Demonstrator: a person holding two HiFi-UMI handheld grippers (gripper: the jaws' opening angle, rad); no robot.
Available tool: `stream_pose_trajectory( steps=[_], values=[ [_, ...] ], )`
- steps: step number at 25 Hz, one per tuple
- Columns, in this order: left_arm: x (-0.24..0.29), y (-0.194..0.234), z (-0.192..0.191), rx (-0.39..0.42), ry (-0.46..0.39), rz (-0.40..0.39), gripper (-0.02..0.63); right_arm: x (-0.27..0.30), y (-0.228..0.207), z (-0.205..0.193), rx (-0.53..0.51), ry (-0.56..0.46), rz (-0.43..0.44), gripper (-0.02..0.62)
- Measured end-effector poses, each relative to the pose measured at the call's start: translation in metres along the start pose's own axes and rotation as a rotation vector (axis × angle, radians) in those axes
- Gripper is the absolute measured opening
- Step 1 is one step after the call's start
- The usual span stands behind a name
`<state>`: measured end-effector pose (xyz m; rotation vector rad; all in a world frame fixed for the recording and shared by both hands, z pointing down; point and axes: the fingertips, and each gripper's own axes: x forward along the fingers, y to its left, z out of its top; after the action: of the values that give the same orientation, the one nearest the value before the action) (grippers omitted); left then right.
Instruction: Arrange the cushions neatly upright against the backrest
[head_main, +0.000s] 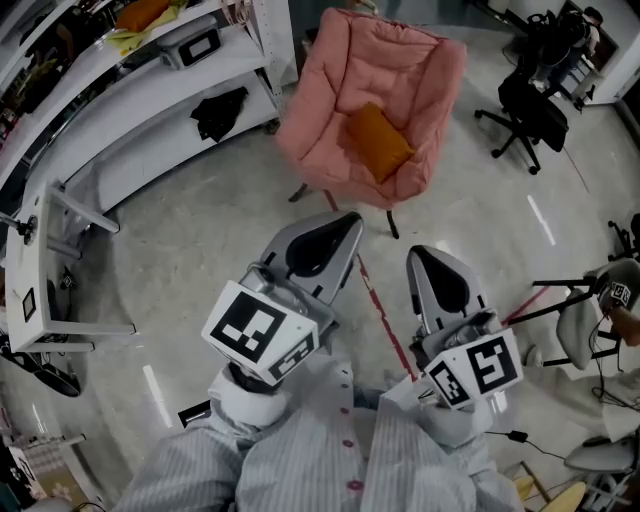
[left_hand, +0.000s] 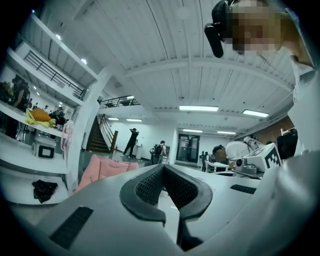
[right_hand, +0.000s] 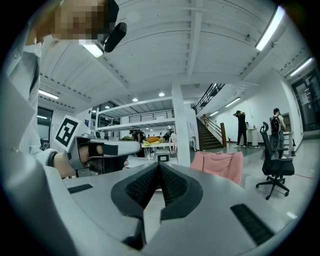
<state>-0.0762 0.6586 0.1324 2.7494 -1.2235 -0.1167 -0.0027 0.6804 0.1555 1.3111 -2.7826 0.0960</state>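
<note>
A pink padded armchair (head_main: 375, 95) stands ahead on the pale floor, with an orange cushion (head_main: 379, 140) lying tilted on its seat. The chair also shows far off in the left gripper view as the pink armchair (left_hand: 102, 169) and in the right gripper view as the pink armchair (right_hand: 218, 164). My left gripper (head_main: 345, 222) and right gripper (head_main: 418, 255) are held side by side well short of the chair. Both point level and are shut with nothing between their pads. In their own views the left gripper (left_hand: 163, 167) and right gripper (right_hand: 159, 166) show closed black pads.
White curved shelving (head_main: 130, 110) with a black cloth (head_main: 220, 112) runs along the left. A black office chair (head_main: 528, 115) stands at the right, and tripod legs (head_main: 560, 295) and cables lie on the floor at the right. A red floor line (head_main: 385, 320) runs between the grippers.
</note>
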Motion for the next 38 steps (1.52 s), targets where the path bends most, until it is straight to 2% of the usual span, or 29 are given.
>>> stream_pose_trajectory(
  steps=[10,18,23,29,38],
  values=[
    [0.074,0.118,0.022,0.007,0.031,-0.071,0.011,0.126,-0.055,0.017,0.0,0.017,-0.078,0.012],
    [0.109,0.198,0.021,0.002,0.057,-0.094,0.011,0.196,-0.096,0.012,0.03,0.037,-0.166,0.012],
    [0.128,0.233,0.014,-0.031,0.073,-0.088,0.011,0.224,-0.117,0.007,0.048,0.067,-0.199,0.014],
    [0.165,0.263,0.005,-0.047,0.09,-0.064,0.011,0.256,-0.154,-0.006,0.073,0.108,-0.194,0.012],
    [0.273,0.321,0.015,-0.019,0.078,-0.043,0.011,0.331,-0.255,-0.001,0.09,0.094,-0.182,0.014]
  ],
)
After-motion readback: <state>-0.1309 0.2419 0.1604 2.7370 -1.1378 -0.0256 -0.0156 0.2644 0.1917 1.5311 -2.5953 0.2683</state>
